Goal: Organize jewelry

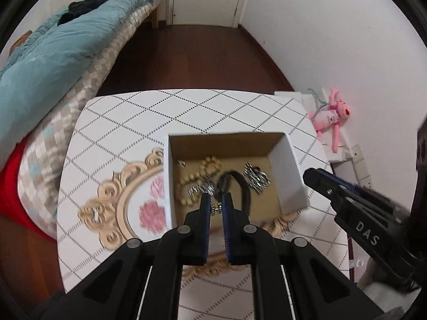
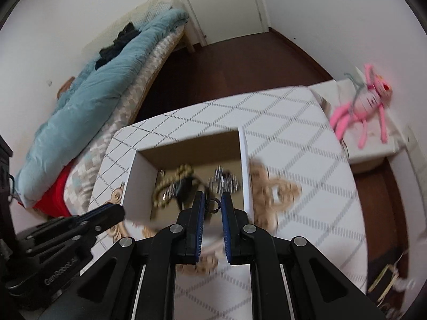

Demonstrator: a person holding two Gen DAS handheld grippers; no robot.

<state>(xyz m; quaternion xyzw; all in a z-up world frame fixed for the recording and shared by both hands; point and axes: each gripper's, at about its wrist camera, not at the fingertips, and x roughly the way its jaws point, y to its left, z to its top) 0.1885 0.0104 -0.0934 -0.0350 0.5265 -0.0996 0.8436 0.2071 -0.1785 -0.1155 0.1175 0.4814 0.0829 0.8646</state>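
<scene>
A white cardboard box [image 1: 292, 170] with a brown inside sits on an ornate tray [image 1: 117, 202] on the table. It holds a beaded bracelet [image 1: 202, 170], a black band [image 1: 241, 186] and silver pieces [image 1: 254, 177]. My left gripper [image 1: 215, 202] hovers over the box's near edge, shut on a small silver piece [image 1: 216, 209]. My right gripper [image 2: 212, 203] is above the box [image 2: 246, 176], shut on a small dark ring [image 2: 212, 204]. The right gripper also shows in the left wrist view [image 1: 315, 177], beside the box's right wall.
The table [image 1: 165, 117] has a white cloth with a diamond pattern. A bed with a blue duvet [image 1: 53, 61] lies at the left. A pink plush toy [image 1: 331, 117] lies on a low white shelf at the right. Dark wood floor lies beyond.
</scene>
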